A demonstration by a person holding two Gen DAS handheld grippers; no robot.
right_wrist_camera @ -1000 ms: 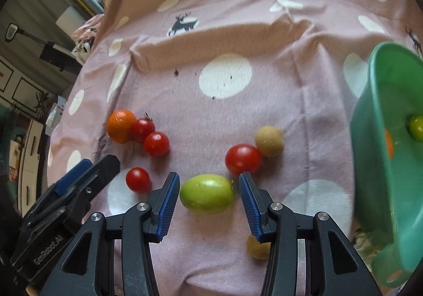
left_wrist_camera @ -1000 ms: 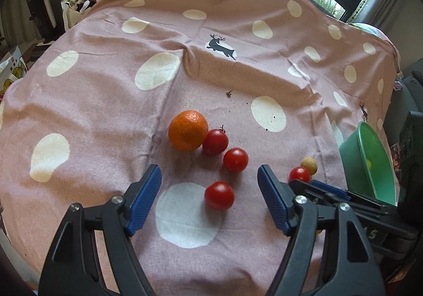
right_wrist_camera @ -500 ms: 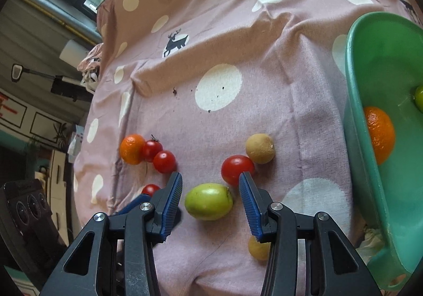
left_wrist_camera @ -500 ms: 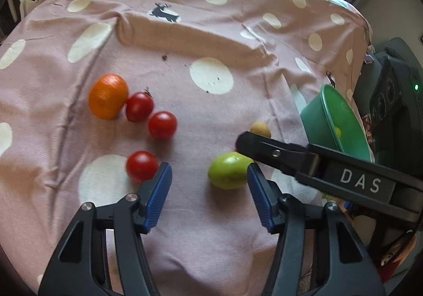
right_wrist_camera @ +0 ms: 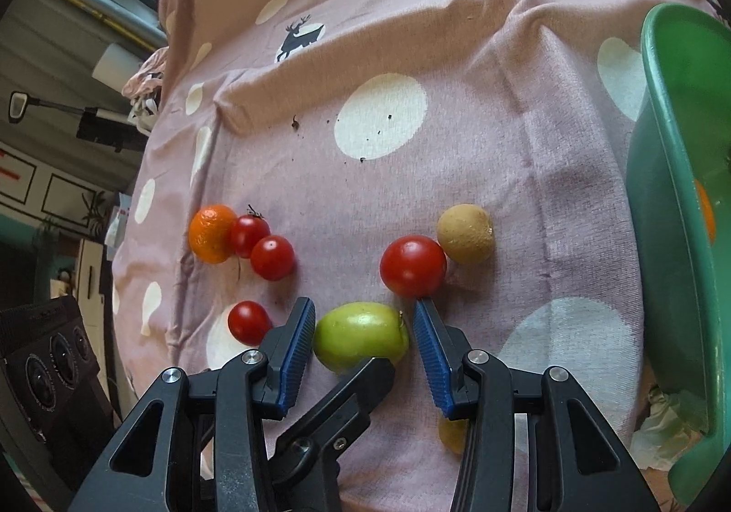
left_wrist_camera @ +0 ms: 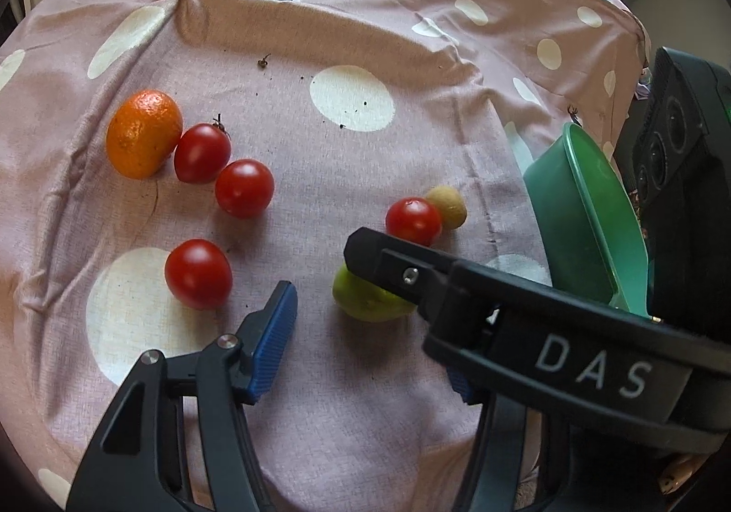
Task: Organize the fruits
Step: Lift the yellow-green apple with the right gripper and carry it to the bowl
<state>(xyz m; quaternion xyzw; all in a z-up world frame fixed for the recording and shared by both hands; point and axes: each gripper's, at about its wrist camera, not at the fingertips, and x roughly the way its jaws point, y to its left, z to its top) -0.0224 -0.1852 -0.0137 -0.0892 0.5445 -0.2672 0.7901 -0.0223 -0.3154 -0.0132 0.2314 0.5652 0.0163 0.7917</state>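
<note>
- The green fruit [right_wrist_camera: 361,336] is bracketed by the right gripper [right_wrist_camera: 364,347]; its blue pads [right_wrist_camera: 297,349] are spread, with a small gap seen on each side of the fruit.
- The left gripper [left_wrist_camera: 365,338] is set just left of the fruit; its jaws have just been closing, nothing is gripped, and one pad is hidden behind the right gripper.
- A red tomato [right_wrist_camera: 413,266] and a tan fruit [right_wrist_camera: 466,234] are located just beyond the right pad.
- The green basin [right_wrist_camera: 671,210] is placed well to the right.
</note>
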